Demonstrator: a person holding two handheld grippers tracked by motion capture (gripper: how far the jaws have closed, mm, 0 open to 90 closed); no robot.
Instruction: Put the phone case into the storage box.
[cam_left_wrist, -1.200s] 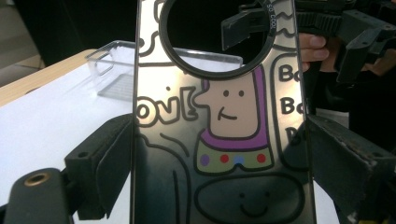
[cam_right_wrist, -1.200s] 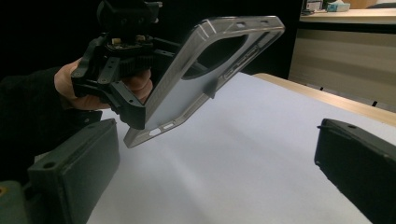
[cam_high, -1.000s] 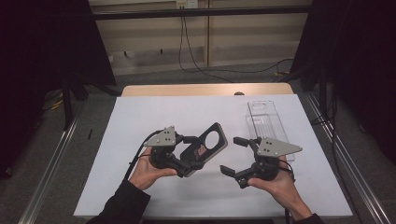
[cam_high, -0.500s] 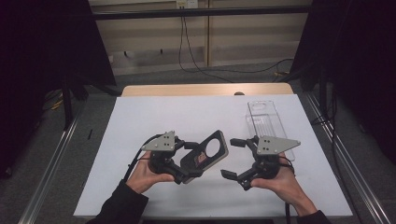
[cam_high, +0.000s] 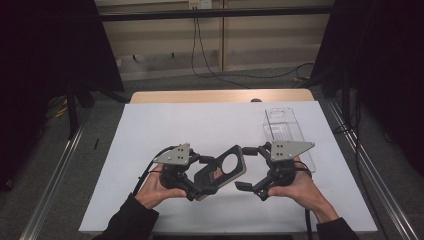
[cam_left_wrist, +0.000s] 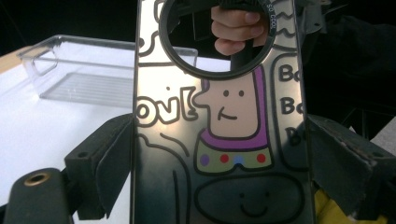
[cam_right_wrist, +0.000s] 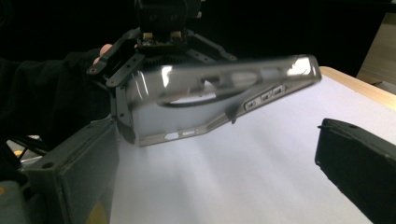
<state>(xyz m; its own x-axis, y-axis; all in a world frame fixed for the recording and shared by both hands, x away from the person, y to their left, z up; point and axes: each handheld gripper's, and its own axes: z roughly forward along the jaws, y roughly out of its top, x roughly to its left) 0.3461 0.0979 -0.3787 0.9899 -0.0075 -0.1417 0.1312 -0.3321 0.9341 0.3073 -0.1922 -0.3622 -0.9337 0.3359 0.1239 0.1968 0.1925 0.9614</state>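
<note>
- Nearest to us, our left gripper (cam_high: 202, 182) pinches a phone case (cam_high: 222, 170) by its long edges, one black jaw against each side, as the left gripper view shows.
- The phone case (cam_left_wrist: 219, 135) is glossy, printed with cartoon figures and lettering, and has a large round hole at its far end; it is held tilted above the white table (cam_high: 200, 130), not lying on it.
- Just beside it, our right gripper (cam_high: 245, 167) has its jaws spread wide and empty, one on each side of the case's free end without touching it.
- In the right gripper view the case (cam_right_wrist: 219, 100) shows edge-on, with its side buttons visible, and the left gripper (cam_right_wrist: 161, 28) is behind it.
- Farther off, at the right side of the table, lies a clear plastic tray (cam_high: 285, 130), well apart from the case.
- Beyond the table's far wooden edge, cables (cam_high: 210, 50) trail over the floor.
</note>
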